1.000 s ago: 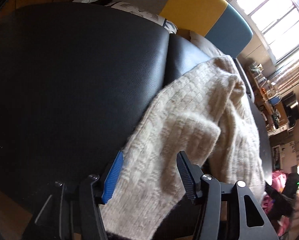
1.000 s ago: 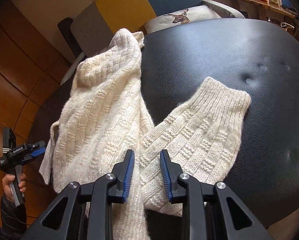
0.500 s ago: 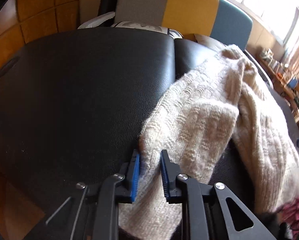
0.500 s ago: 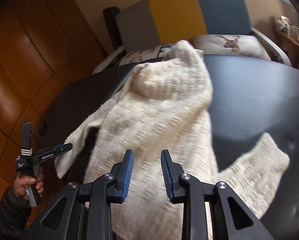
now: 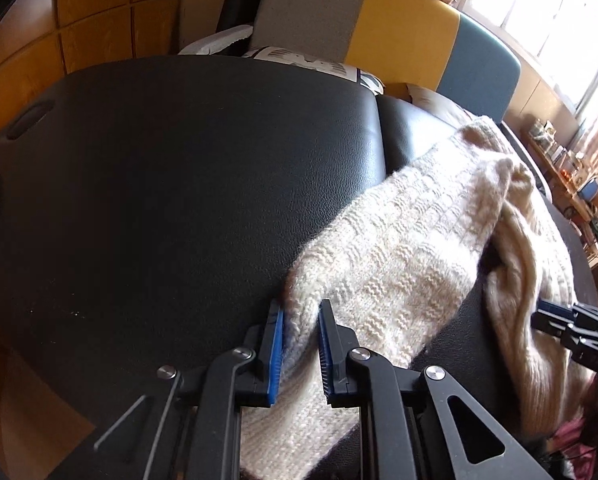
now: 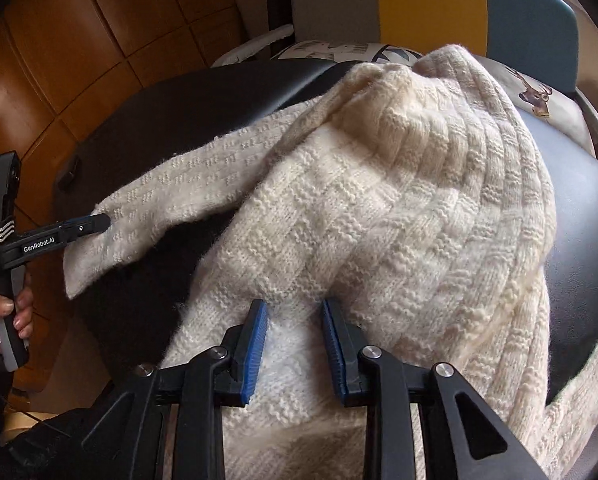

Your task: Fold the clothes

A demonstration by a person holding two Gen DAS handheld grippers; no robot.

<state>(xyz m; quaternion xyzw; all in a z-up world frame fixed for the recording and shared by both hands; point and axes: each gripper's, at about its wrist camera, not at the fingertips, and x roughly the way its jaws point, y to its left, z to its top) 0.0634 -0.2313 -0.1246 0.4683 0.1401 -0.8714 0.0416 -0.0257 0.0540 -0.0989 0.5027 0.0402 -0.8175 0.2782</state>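
The cream cable-knit sweater (image 6: 399, 208) on the black padded surface (image 5: 159, 200) is gripped by both grippers: sleeve edge pinched by left gripper (image 5: 301, 312) at 9 o'clock, body clamped by right gripper (image 6: 295, 312).

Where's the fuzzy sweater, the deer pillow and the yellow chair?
sweater (image 6: 399, 200), right wrist view, on its knitted body.
deer pillow (image 6: 535, 96), right wrist view, on the deer print.
chair (image 5: 403, 36), left wrist view, on its yellow back panel.

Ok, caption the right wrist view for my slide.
Right hand-held gripper pinching a cream knit sweater on a black padded surface, while the left hand-held gripper holds its sleeve.
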